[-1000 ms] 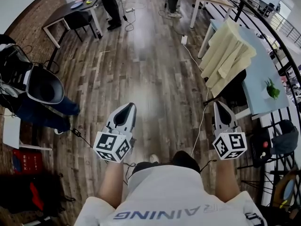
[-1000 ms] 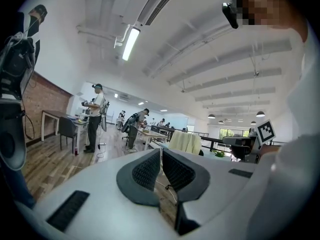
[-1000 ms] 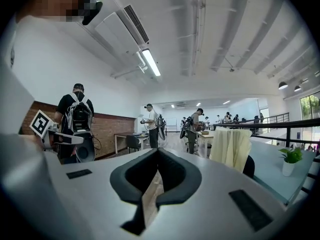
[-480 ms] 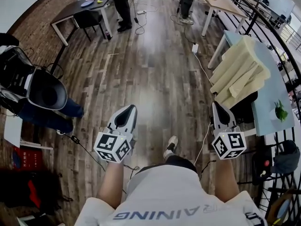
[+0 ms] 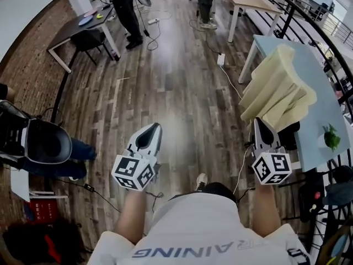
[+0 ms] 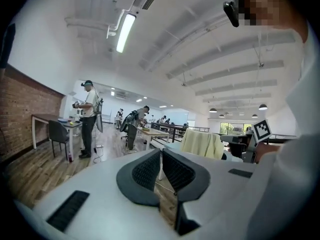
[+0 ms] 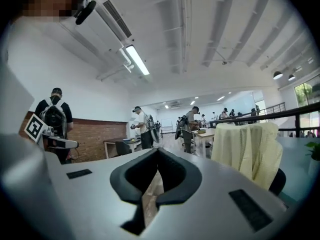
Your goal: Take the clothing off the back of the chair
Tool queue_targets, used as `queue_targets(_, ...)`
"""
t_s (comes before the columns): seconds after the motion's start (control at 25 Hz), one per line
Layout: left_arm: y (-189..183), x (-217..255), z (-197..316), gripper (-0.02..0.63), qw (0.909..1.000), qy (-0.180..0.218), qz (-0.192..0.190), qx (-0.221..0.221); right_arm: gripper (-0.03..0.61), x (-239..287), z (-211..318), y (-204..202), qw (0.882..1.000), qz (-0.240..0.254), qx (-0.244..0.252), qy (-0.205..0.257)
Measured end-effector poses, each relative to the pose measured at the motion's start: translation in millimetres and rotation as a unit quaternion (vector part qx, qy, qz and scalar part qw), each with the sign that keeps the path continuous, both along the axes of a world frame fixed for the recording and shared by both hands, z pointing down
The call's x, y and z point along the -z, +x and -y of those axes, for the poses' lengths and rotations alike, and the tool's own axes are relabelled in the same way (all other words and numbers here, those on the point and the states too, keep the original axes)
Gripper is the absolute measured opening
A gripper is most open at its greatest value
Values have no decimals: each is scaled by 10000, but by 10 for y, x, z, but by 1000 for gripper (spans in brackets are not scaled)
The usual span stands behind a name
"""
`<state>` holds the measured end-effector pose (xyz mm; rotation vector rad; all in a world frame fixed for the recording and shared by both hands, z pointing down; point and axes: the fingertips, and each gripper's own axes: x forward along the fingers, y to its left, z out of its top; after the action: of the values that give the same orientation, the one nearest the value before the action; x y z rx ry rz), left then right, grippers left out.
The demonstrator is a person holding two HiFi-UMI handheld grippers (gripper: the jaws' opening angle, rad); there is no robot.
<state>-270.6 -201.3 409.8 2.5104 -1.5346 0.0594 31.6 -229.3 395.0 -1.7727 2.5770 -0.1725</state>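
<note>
We hold left gripper (image 5: 155, 125) & right gripper (image 5: 257, 121) shut, empty, over wood-plank floor (image 5: 176, 87), w/ pale-yellow clothing (image 5: 278, 87) draped on chair (image 5: 287, 130) just ahead-right by blue table (image 5: 325, 106) (ceiling strip light (image 6: 125, 32) shows in gripper views only).

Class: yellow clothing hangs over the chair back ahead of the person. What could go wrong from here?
1. The left gripper and right gripper are both shut; unopened, they would only push the yellow clothing.
2. A white cable crosses the floor by the person's foot: a trip risk.
3. The clothing hangs in thick folds, so a grip may catch one layer and tug the chair.
</note>
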Motion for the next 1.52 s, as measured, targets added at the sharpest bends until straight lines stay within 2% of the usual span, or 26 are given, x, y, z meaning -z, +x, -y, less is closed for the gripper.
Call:
queue_targets(0.16, 553, 72, 603, 44, 9991, 53, 85, -405, 23, -10, 398, 527, 9994, 105, -334, 2)
queue_targets(0.4, 1292, 187, 1370, 44, 9934, 132, 54, -1139, 23, -57, 814, 1082, 9965, 138, -817, -64)
queue_targets(0.6, 1641, 8, 1835, 44, 9865, -37, -12, -1637, 23, -184, 1039, 1344, 9928, 68, -1187, -146)
queue_targets(0.8, 1943, -137, 2482, 44, 9755, -200, -147, -2187, 23, -173, 1330, 1589, 9848, 3, -1738, -71)
queue_targets(0.96, 2220, -84, 3094, 44, 9588, -86, -87, -2837, 23, -77, 1643, 1656, 9743, -54, -2253, -22)
queue_targets(1.12, 2295, 71, 3740, 44, 9435, 63, -104, -3312, 23, 103, 2142, 1550, 9649, -203, -2615, 81)
queue_targets(1.32, 2270, 29, 4378, 44, 9260, -57, -157, -3772, 23, 134, 2632, 1340, 9547, -294, -2960, 17)
queue_targets(1.52, 2425, -92, 4724, 44, 9076, -219, -231, -4185, 23, 151, 2717, 1417, 9367, -379, -3480, -74)
